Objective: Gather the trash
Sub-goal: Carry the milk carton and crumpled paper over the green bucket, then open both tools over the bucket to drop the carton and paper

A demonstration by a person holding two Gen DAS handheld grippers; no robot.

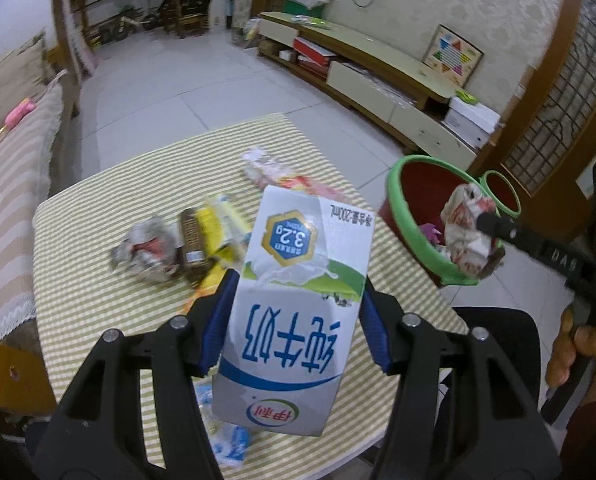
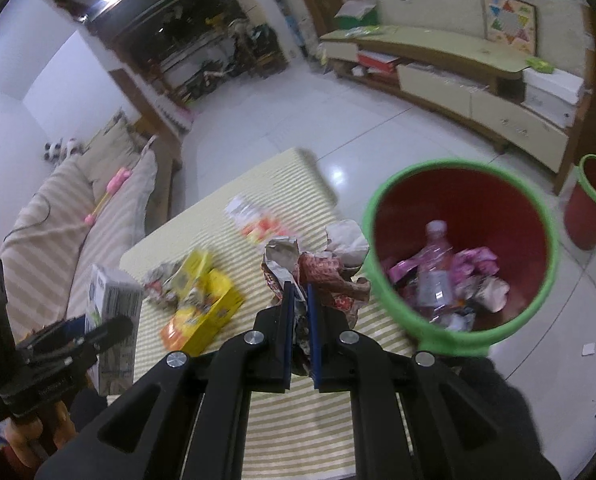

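My left gripper [image 1: 296,280] is shut on a white and blue milk carton [image 1: 294,308] and holds it above the striped table [image 1: 98,280]. It also shows at the left of the right wrist view [image 2: 114,320]. My right gripper [image 2: 300,292] is shut on a crumpled red and white wrapper [image 2: 322,276], close to the rim of the red bin with a green rim [image 2: 458,336]. In the left wrist view the wrapper [image 1: 468,232] hangs over that bin [image 1: 418,224]. The bin holds a plastic bottle [image 2: 434,272] and pink wrappers.
On the table lie a crumpled paper ball [image 1: 148,250], a brown and yellow package [image 1: 206,236], a red and white wrapper [image 1: 274,172] and a yellow box [image 2: 202,312]. A second red bin [image 2: 590,204] stands on the floor. A sofa [image 1: 14,184] is left.
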